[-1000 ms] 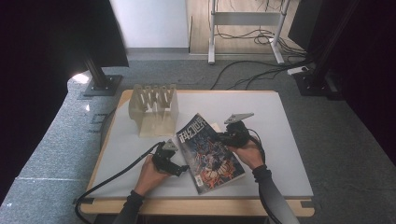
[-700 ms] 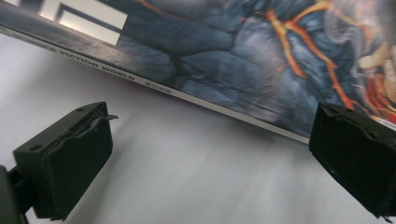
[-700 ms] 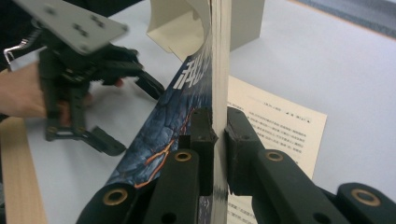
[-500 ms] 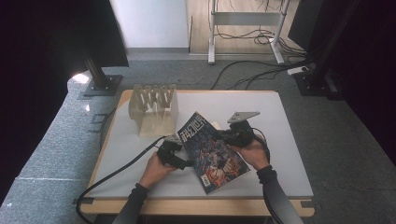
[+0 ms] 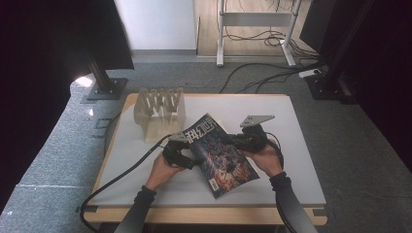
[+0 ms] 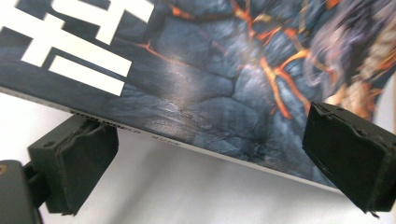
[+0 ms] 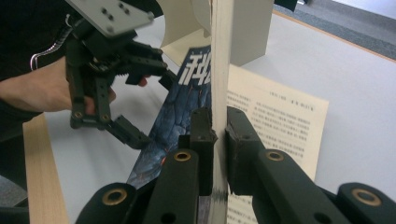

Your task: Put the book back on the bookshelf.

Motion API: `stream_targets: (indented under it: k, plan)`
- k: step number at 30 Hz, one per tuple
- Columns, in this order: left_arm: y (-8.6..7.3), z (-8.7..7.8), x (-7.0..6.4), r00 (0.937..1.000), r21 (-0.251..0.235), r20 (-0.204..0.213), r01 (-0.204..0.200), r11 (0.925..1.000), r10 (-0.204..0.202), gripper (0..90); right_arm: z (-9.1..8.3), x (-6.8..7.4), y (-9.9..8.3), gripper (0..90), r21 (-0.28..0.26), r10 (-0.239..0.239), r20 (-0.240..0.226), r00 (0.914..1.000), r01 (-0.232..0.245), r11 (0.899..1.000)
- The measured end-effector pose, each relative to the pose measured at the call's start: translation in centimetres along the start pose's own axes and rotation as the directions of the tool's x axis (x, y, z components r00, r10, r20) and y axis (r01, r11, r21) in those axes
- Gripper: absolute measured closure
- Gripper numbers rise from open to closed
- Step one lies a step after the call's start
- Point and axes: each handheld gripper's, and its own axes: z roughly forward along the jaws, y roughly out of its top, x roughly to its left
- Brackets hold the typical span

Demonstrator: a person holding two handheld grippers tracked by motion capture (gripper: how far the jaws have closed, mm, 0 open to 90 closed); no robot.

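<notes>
Large white Chinese title characters on the magazine (image 5: 221,155) cover; spine print too blurred

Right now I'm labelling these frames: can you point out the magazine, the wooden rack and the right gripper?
magazine (image 5: 221,158): high view, its cover.
wooden rack (image 5: 160,114): high view, its front wall.
right gripper (image 7: 219,135): right gripper view, between its fingertips.

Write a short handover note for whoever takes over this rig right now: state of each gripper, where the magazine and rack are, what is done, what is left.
Right gripper: shut on the magazine, clamping its edge.
Left gripper: open, jaws either side of the magazine's opposite edge, not gripping.
Magazine: tilted up off the white table, in front of the beige slotted rack. A printed sheet lies under it.
Done: magazine picked up at one side.
Left: probably close the left gripper, then stand the magazine in a rack slot.
</notes>
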Motion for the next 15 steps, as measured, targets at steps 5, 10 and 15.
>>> stream_targets:
  k: [5,10,15]
  plan:
    - [1.4,-1.4,-0.7,0.9987,-0.031,-0.037,-0.037,0.9988,0.036,5.3,-0.1,-0.1,0.1,81.1,0.002,-0.007,0.012,0.9999,0.007,1.0]
    - [2.7,-2.7,-1.0,0.9946,-0.039,-0.079,-0.071,0.9967,0.068,6.8,-0.2,0.1,0.5,81.0,-0.006,-0.018,0.014,0.9997,0.018,1.0]
    - [3.8,-3.8,-1.2,0.9885,-0.049,-0.125,-0.093,0.9945,0.086,10.8,-0.3,0.4,0.8,80.7,-0.01,-0.037,0.02,0.9991,0.037,0.999]
